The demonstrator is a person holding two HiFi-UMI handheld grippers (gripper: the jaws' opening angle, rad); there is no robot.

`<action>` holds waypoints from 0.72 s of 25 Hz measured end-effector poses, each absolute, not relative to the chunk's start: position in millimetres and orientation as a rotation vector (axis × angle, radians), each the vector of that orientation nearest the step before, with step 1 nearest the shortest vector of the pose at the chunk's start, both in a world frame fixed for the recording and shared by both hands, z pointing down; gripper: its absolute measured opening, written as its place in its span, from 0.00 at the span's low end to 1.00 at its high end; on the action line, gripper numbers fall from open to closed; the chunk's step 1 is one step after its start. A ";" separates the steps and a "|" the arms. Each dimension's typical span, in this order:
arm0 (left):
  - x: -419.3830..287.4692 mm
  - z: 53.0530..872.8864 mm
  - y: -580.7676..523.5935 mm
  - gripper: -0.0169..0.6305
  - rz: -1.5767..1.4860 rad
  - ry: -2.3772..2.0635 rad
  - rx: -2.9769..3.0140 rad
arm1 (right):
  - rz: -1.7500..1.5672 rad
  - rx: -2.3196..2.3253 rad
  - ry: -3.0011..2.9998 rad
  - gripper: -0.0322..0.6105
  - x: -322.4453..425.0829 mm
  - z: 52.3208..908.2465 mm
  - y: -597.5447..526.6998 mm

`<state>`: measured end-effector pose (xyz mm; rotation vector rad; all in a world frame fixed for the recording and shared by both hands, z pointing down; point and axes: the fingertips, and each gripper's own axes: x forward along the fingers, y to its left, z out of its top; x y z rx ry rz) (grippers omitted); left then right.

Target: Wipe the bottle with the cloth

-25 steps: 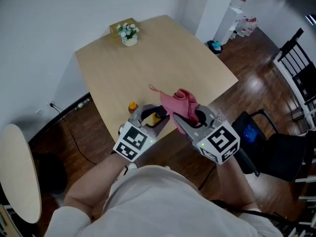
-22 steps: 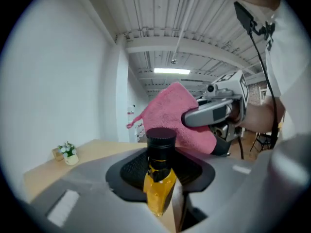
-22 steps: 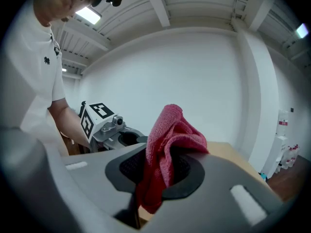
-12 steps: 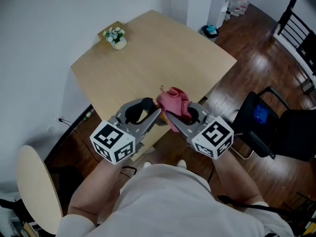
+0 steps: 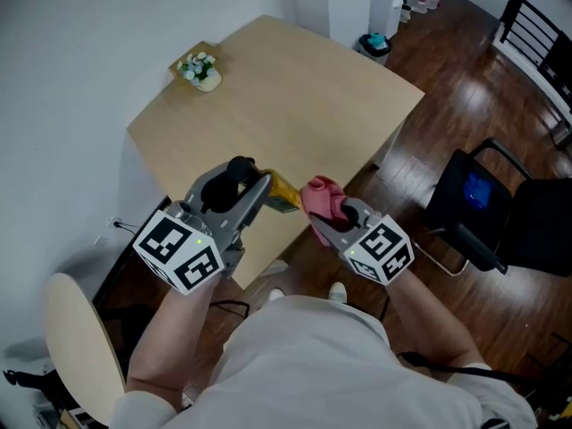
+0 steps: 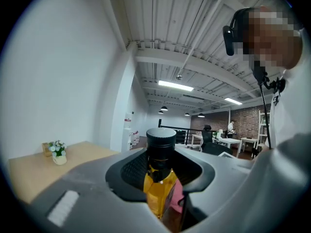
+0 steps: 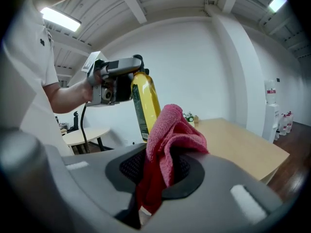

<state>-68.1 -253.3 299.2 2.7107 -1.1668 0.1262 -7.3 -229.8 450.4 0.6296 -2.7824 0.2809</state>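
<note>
My left gripper [image 5: 256,189] clamps bottle [image 6: 160,183] clear of table [image 5: 295,96], exposing its sides; my right gripper [image 5: 331,222] pinches cloth [image 7: 170,130], bunched forward for wiping

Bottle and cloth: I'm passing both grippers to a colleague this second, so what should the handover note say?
Left gripper: shut on the black-capped plastic bottle of yellow liquid, gripped just below the cap and held in the air over the near edge of the light wooden table.
Right gripper: shut on the bunched pink cloth, which sits right beside the bottle. I can't confirm contact.
Done: both things are picked up and brought together.
Left: rub the cloth over the bottle's sides, then set both down.
</note>
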 end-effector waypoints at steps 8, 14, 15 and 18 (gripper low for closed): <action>-55.7 312.6 -254.0 0.27 0.183 -1.202 2.680 | -0.026 0.496 -2.950 0.17 -19.2 338.6 -182.5; -29.5 313.0 -246.2 0.27 0.144 -1.163 2.668 | 0.065 0.507 -2.916 0.17 -18.5 373.8 -176.2; -26.9 311.4 -245.0 0.27 0.140 -1.161 2.670 | 0.100 0.517 -2.903 0.17 -15.3 386.6 -176.8; -22.2 306.0 -242.0 0.27 0.130 -1.165 2.678 | 0.209 0.529 -2.836 0.17 -1.8 431.6 -178.5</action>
